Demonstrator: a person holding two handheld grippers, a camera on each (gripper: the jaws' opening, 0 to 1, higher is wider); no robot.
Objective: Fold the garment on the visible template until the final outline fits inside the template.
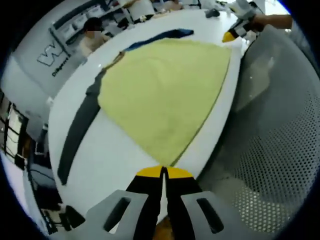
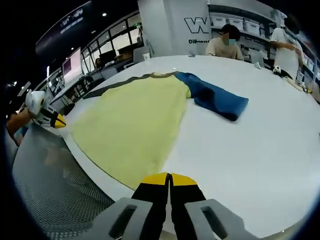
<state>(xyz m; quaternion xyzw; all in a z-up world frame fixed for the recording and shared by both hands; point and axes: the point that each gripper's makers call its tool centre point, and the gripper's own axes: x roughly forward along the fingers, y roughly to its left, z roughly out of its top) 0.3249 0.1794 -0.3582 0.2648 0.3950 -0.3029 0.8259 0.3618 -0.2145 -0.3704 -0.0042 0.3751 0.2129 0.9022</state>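
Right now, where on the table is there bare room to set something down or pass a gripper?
The widest bare patch of the white table lies beyond the garment's blue sleeve, beside the right gripper. A narrower strip runs between the yellow garment and the dark sleeve, ahead of the left gripper. It is crowded at the near edge, where the hem meets both grippers.

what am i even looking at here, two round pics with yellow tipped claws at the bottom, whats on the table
These are two fisheye cameras, each riding on a hand-held gripper that a person carries.

In the left gripper view, the left gripper rises from the bottom, its jaws pressed together at the hem of the yellow garment.

The right gripper view shows the same garment from the other side; the right gripper looks shut at its near edge too.

The garment lies spread on a white table, with blue sleeves out to the sides. Whether cloth is actually pinched, I cannot tell.
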